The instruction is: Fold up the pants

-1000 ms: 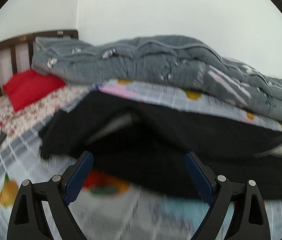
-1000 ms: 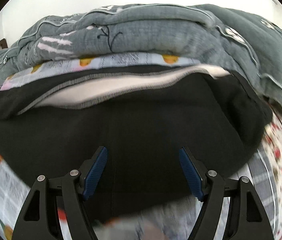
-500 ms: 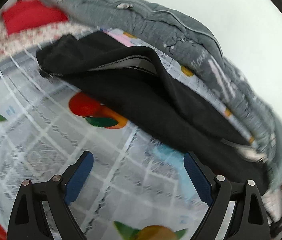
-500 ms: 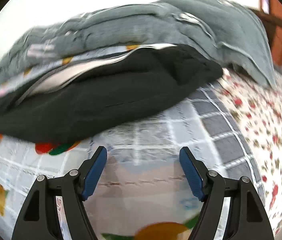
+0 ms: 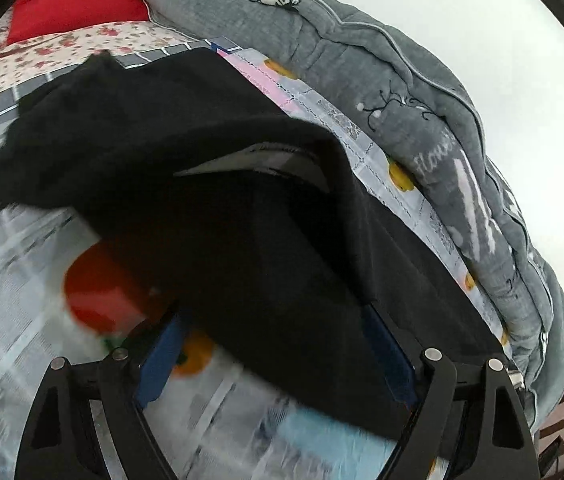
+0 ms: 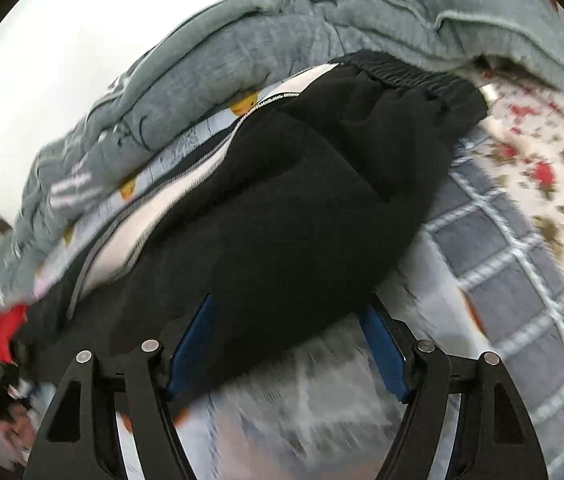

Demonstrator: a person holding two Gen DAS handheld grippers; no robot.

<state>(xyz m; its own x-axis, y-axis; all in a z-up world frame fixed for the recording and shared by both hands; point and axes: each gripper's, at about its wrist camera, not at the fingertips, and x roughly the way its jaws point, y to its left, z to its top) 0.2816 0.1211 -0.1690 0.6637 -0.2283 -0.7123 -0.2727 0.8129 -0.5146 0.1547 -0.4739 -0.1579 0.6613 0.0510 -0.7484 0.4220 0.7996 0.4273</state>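
Note:
Black pants (image 5: 242, 208) with a white side stripe lie folded lengthwise on a fruit-print sheet (image 5: 14, 288). In the left wrist view my left gripper (image 5: 278, 356) is open, its blue pads either side of the near edge of the cloth, the fabric lying over the gap. In the right wrist view the pants (image 6: 282, 220) show their elastic waistband at the upper right. My right gripper (image 6: 287, 344) is open too, its pads straddling the near edge of the cloth.
A grey quilt (image 5: 361, 60) is piled along the far side against the white wall, also in the right wrist view (image 6: 242, 48). A red pillow (image 5: 70, 0) lies by the headboard. A floral sheet (image 6: 541, 152) lies to the right.
Both grippers pulled back from the pants over the bare sheet half a second ago, then moved forward again and tilted. Now the pants' near edge lies between the open pads of each.

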